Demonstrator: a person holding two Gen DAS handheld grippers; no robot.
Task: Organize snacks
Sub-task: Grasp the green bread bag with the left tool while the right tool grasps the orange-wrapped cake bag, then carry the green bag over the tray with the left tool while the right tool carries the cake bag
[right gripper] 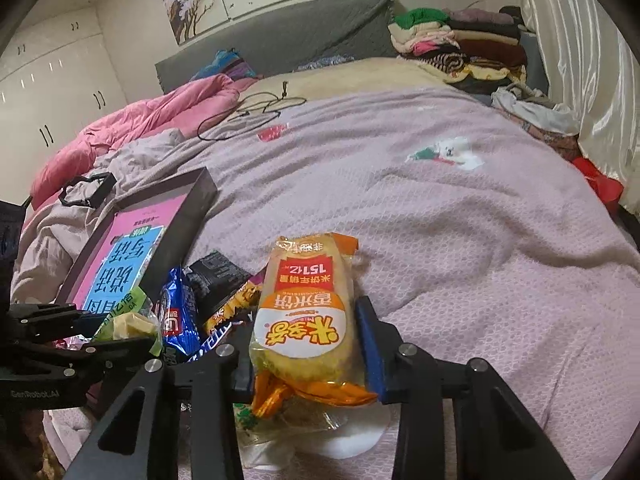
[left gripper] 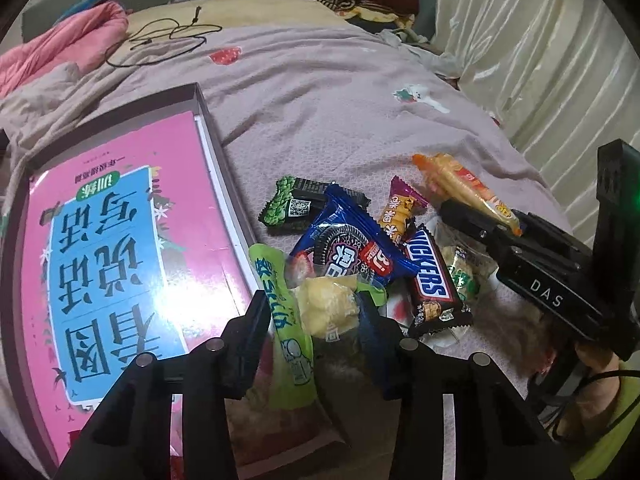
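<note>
While the right gripper (right gripper: 308, 344) grasps the rice cracker packet (right gripper: 306, 304) mid-body above the bed (right gripper: 460, 220), the left gripper (left gripper: 310, 334) seems clenched on a yellow cake packet (left gripper: 326, 306) over the snack pile. Both are light, crinkly and crushable. Their slippery film favours a gentle hold across the middle.

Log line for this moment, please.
left gripper: around green-wrapped snack | right gripper: holding rice cracker pack | box: no snacks

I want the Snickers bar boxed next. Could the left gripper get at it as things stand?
Probably not straight away. The left gripper already has a green-and-yellow snack between its fingers, so it must drop that first. The Snickers bar itself lies uncovered on top of the pile, just to its right.
</note>
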